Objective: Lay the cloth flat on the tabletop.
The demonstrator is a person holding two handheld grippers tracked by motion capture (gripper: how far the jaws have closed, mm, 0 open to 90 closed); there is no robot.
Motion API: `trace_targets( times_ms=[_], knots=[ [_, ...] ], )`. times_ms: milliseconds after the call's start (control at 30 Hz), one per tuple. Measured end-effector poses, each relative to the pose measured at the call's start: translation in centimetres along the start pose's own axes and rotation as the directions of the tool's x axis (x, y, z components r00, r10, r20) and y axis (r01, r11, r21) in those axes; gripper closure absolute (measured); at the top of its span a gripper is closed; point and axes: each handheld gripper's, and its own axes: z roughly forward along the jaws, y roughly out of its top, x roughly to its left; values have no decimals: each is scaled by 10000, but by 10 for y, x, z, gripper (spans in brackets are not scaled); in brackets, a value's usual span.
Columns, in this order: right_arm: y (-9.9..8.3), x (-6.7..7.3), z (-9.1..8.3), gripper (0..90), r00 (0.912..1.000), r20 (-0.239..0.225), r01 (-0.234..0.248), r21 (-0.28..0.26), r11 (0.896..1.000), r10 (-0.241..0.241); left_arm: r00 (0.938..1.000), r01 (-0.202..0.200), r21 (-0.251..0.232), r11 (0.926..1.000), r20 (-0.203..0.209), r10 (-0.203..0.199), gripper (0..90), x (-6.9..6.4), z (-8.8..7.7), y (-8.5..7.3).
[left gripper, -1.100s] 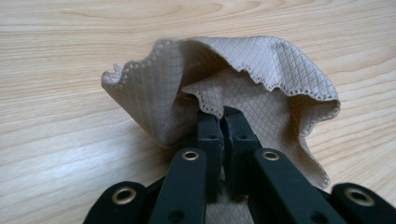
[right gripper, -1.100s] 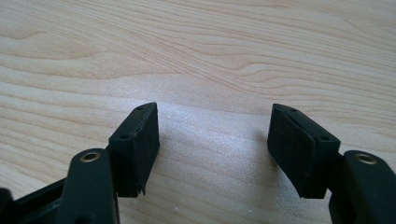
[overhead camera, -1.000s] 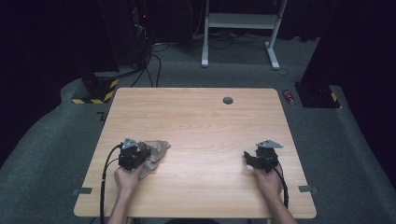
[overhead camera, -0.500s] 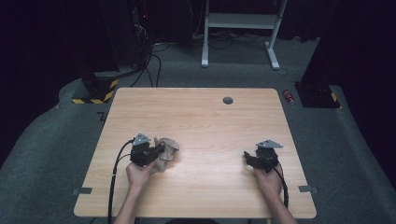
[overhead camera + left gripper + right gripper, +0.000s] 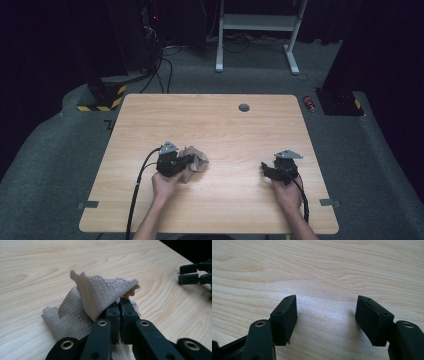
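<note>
The left gripper (image 5: 119, 305) has its fingers clenched on a fold of the cloth (image 5: 95, 300), which trails on the tabletop (image 5: 225, 125) left of centre; the right gripper (image 5: 325, 322) rests well apart, fingers released and empty. The cloth's free end points toward the right gripper; I judge that hand must cross the gap to take it.

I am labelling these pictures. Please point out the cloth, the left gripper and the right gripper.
cloth (image 5: 100, 293), left gripper view, raised fold.
left gripper (image 5: 120, 305), left gripper view, shut jaw tips.
right gripper (image 5: 325, 312), right gripper view, gap between open jaws.

Beige quilted cloth (image 5: 95, 296), scalloped edge, crumpled, on table's left half
</note>
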Motion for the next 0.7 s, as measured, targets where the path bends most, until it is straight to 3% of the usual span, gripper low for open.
trace_targets(
  times_ms=[233, 367, 467, 567, 667, 700],
  knots=[
    [0, 0, 0, 339, 10000, 2, 1, -1, 10000, -1, 9989, -21, -90, 10000, 464, 25, 870, -10, 11, 3],
    [0, 0, 0, 339, 10000, 7, 3, -2, 10000, -3, 9972, -413, 30, 9991, 624, 410, 869, -23, 21, 12],
    [0, 0, 0, 339, 10000, 3, 2, -2, 10000, -2, 9961, -444, -3, 9990, 758, 443, 866, -28, 25, 14],
    [0, 0, 0, 339, 10000, 6, 5, -2, 10000, -5, 9958, -508, 259, 9984, 771, 486, 856, -31, 33, 10],
    [0, 0, 0, 340, 10000, 6, 5, -2, 10000, -5, 9961, -517, 250, 9983, 734, 497, 817, -32, 32, 11],
    [0, 0, 0, 341, 10000, 2, 5, -4, 10000, -5, 9959, -536, 237, 9983, 736, 517, 755, -32, 31, 11]
  ],
)
